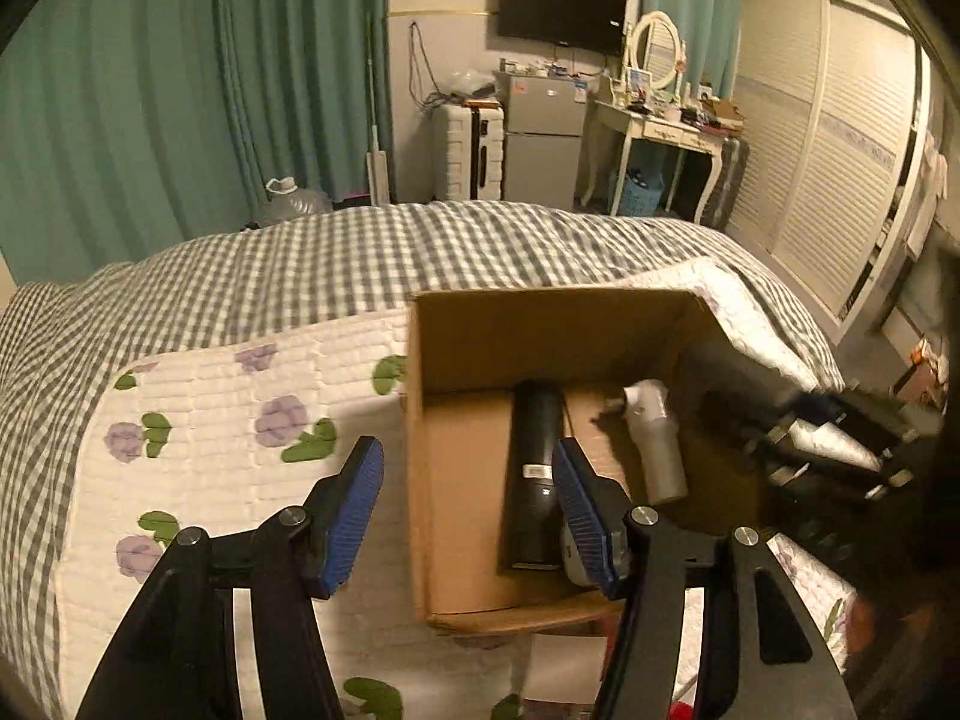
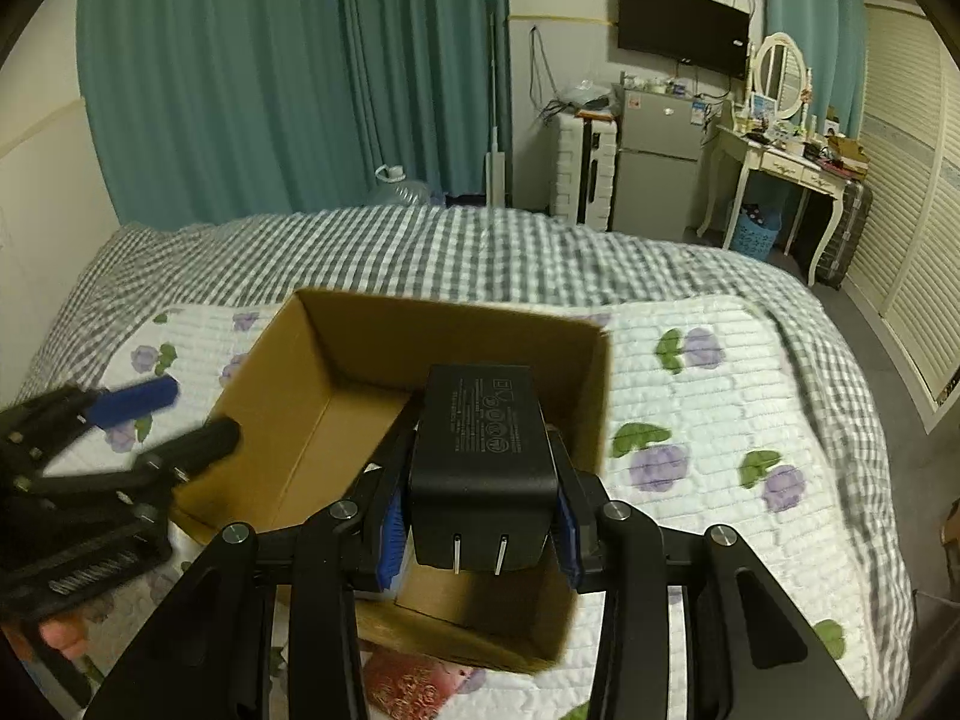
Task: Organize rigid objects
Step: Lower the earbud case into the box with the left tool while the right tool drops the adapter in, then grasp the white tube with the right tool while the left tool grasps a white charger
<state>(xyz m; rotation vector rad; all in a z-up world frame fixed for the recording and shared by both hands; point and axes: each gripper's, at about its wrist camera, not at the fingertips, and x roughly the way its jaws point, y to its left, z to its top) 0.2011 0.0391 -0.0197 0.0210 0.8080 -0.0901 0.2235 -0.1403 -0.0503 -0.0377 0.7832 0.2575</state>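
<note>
**Charger poised over the box, two items already inside**

Clamped between the blue pads of the right gripper (image 2: pixel 480 531), a black power adapter (image 2: pixel 483 468) hangs prongs toward the camera, above the near end of the open cardboard box (image 2: pixel 336 324). Its jaws are closed firmly on the adapter's sides. From the left wrist view, the box floor already holds a long black cylindrical device (image 1: pixel 534 468) and, beside it toward the right wall, a white bottle-like object (image 1: pixel 654 444); both lie flat. The left gripper (image 1: pixel 468 510) stands with its jaws apart and nothing between the pads, straddling the box's left wall, one finger outside and one over the black device.

By my reading, the sorting is partly done: two items are boxed, the adapter is about to join them, and it has yet to be lowered and released. Around the box, the floral quilt (image 2: pixel 720 408) over the checked bedspread (image 2: pixel 480 246) shows no other loose rigid items, though a red packet (image 2: pixel 414 684) peeks out at the box's near edge.
</note>
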